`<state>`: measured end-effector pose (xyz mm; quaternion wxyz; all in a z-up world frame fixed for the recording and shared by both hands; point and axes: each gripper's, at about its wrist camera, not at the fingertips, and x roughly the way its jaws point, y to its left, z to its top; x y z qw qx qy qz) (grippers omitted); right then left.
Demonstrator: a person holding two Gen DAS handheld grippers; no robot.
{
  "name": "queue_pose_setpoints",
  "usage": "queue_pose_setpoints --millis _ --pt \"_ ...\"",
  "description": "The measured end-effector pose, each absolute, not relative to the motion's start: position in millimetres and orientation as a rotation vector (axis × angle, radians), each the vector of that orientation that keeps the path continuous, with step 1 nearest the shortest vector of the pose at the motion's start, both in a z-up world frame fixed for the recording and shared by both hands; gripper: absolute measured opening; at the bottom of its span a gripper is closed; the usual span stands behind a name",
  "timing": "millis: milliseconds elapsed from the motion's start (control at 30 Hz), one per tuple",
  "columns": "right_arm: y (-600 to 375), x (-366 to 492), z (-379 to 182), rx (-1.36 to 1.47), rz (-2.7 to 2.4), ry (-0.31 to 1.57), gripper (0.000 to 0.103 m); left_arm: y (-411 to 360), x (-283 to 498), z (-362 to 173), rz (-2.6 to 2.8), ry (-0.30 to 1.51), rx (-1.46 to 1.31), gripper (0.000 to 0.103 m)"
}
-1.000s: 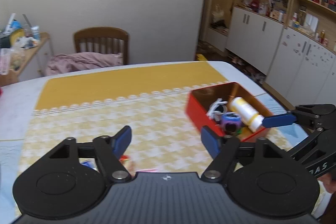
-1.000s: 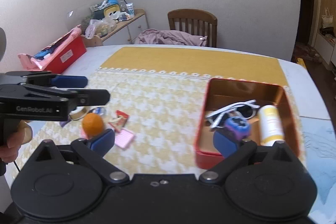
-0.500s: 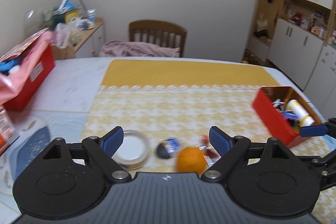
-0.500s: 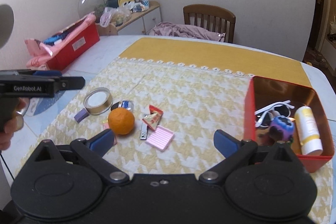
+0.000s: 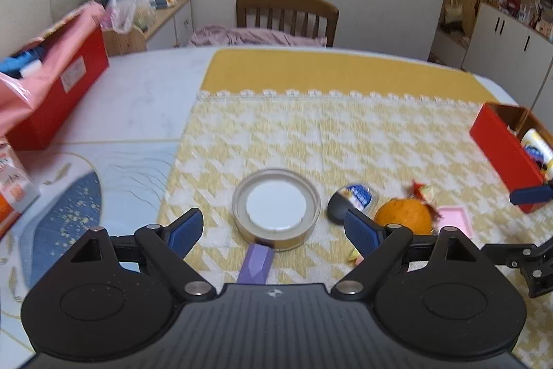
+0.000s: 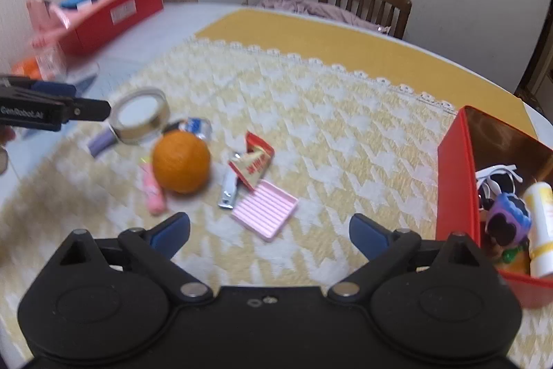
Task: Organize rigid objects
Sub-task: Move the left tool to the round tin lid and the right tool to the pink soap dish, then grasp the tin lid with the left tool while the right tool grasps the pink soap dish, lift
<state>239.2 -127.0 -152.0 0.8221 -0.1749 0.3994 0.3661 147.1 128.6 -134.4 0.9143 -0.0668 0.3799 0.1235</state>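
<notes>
Yellow houndstooth cloth is carrying the clutter on the table (image 5: 138,99). Both the left gripper (image 5: 273,227) and right gripper (image 6: 269,230) are hanging wide open, empty; the left's jaws have just been widening. Centring them over the round tin (image 5: 275,209) beside the orange (image 5: 403,216) should be steadying the pickup.

my left camera sits just behind my left gripper (image 5: 273,230), looking down and forward over the cloth (image 5: 345,134) toward the chair (image 5: 287,12). my right camera rides behind my right gripper (image 6: 269,230), tilted down likewise, close over the table. both views share the tape (image 5: 275,209), the orange (image 6: 181,161) and the red box (image 6: 456,175) to my right.
</notes>
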Motion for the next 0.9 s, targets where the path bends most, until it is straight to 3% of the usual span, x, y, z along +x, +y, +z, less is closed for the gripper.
queue_pose_setpoints --millis 667,900 --pt "-103.1 272.2 -180.7 -0.546 0.982 0.878 0.075 141.9 196.6 -175.7 0.258 0.866 -0.118 0.089" --pt "-101.1 275.3 -179.5 -0.554 1.021 0.864 0.061 143.1 203.9 -178.7 0.246 0.862 -0.104 0.088"
